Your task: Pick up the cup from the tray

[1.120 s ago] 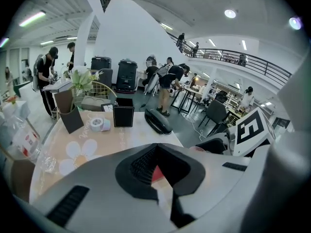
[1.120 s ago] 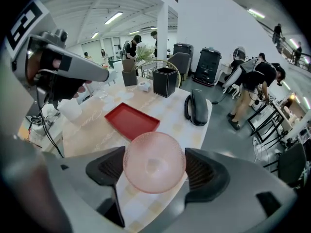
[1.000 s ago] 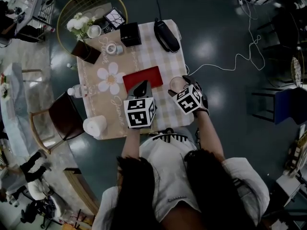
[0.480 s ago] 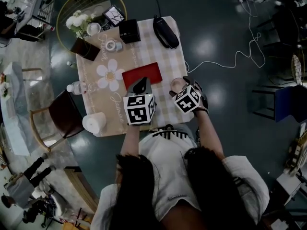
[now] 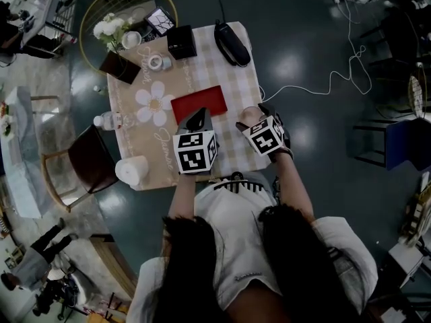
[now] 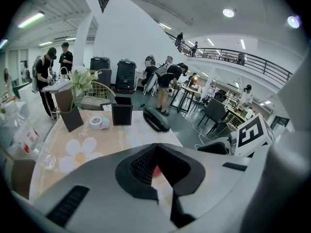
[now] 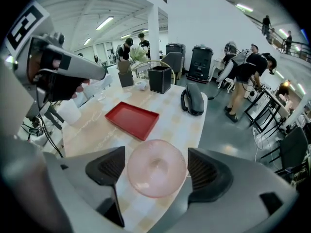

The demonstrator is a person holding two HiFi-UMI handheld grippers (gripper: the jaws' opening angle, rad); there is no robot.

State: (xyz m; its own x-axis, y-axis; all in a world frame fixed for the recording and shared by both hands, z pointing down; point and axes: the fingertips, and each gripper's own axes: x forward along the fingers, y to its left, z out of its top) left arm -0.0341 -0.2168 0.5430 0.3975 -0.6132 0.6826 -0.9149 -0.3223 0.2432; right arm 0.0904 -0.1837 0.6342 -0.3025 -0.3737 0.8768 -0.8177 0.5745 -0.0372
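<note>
The pink translucent cup point(image 7: 156, 168) sits between the jaws of my right gripper point(image 7: 155, 173), which is shut on it, its base facing the camera. In the head view the cup point(image 5: 249, 115) is over the table's right edge, off the tray, with the right gripper point(image 5: 253, 121) just behind it. The red tray point(image 5: 199, 102) lies with nothing in it at the middle of the checked table point(image 5: 229, 79); it also shows as the red tray point(image 7: 132, 119). My left gripper point(image 5: 196, 120) hovers over the tray's near edge, jaws together on nothing, seen as the left gripper point(image 6: 158, 171).
A black handset point(image 5: 233, 44), a black box point(image 5: 182, 43), a tape roll point(image 5: 156, 63) and flowers point(image 5: 111, 32) stand at the table's far end. A white roll point(image 5: 132, 170) and a bottle point(image 5: 108, 121) are at the left edge. A chair point(image 5: 87, 163) stands left; a cable point(image 5: 337, 76) lies on the floor.
</note>
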